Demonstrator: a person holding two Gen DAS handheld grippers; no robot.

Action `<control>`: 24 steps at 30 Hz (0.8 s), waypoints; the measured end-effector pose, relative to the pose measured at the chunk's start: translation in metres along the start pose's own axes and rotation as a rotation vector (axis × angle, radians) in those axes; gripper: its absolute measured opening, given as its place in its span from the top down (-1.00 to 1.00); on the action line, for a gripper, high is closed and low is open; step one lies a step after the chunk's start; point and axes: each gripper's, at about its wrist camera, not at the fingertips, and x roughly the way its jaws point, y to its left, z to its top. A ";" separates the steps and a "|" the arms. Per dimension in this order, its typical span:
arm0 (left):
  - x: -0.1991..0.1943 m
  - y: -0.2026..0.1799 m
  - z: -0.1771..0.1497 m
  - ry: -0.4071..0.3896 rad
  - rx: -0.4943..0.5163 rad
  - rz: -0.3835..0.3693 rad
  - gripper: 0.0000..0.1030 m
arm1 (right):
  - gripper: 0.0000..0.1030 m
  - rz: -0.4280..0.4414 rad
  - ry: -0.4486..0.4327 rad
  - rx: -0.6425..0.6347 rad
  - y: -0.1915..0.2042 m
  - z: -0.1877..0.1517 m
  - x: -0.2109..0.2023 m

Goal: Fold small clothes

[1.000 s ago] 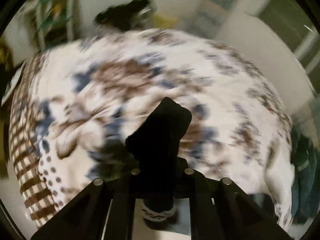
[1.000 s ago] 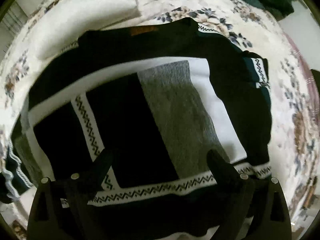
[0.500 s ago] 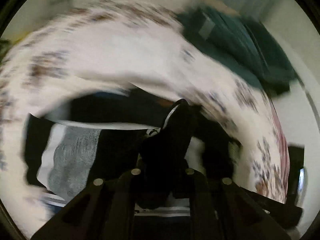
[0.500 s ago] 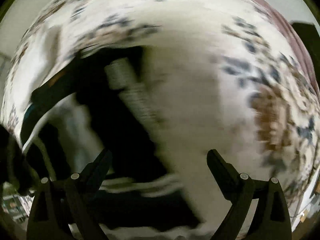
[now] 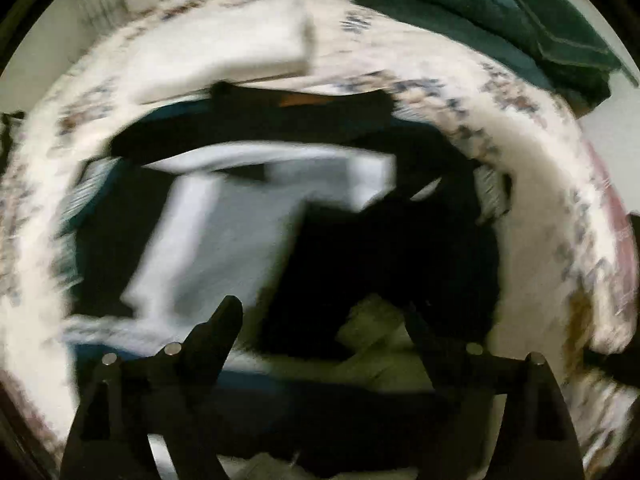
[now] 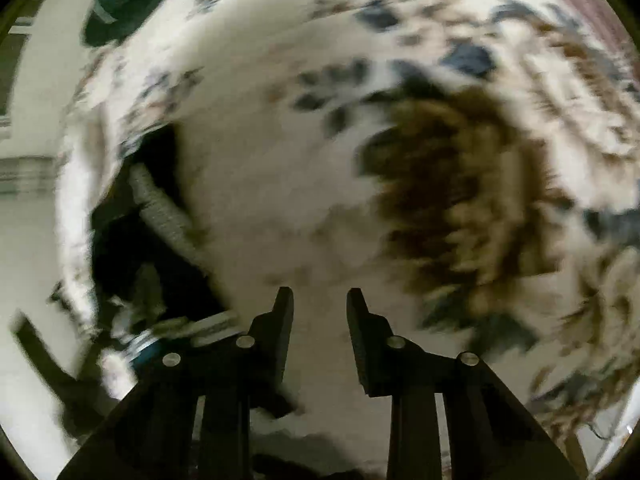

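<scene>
Floral bedspread [image 6: 280, 160] covers the whole surface, cream with blue and brown blooms. Over it the right gripper [image 6: 320, 300] hangs with fingers narrow and closing, only bare quilt between them. Left of that gripper, the black, white and grey sweater [image 6: 136, 240] lies at the quilt's edge. Directly beneath the left gripper [image 5: 322, 312], whose fingers are spreading wide with nothing pinched, lies the same sweater [image 5: 224, 232]. Beyond the sweater sits a dark green folded blanket [image 5: 500, 20].

Closing empty gripper [image 6: 320, 300] over floral bedspread [image 6: 260, 160]
</scene>
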 end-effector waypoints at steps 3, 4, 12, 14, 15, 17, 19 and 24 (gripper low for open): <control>-0.002 0.040 -0.048 0.023 0.023 0.151 -0.60 | -0.02 0.089 0.051 -0.063 0.037 -0.004 0.008; 0.003 0.059 -0.069 0.060 0.018 0.209 -0.60 | -0.06 0.109 0.062 -0.084 0.051 -0.005 0.013; 0.050 0.126 -0.124 0.164 -0.158 0.190 -1.00 | -0.38 0.209 0.101 -0.131 0.171 0.018 0.079; 0.055 0.129 -0.121 0.172 -0.193 0.175 -1.00 | -0.38 0.197 0.138 -0.125 0.192 0.027 0.103; 0.057 0.130 -0.121 0.169 -0.212 0.170 -1.00 | -0.38 0.180 0.153 -0.122 0.199 0.029 0.113; 0.058 0.131 -0.122 0.151 -0.241 0.167 -1.00 | 0.15 0.131 0.178 -0.147 0.210 0.029 0.125; 0.057 0.130 -0.125 0.143 -0.249 0.168 -1.00 | 0.86 0.078 0.145 -0.231 0.223 0.026 0.120; 0.047 0.138 -0.119 0.174 -0.277 0.129 -1.00 | 0.87 0.114 -0.077 -0.402 0.229 0.025 0.059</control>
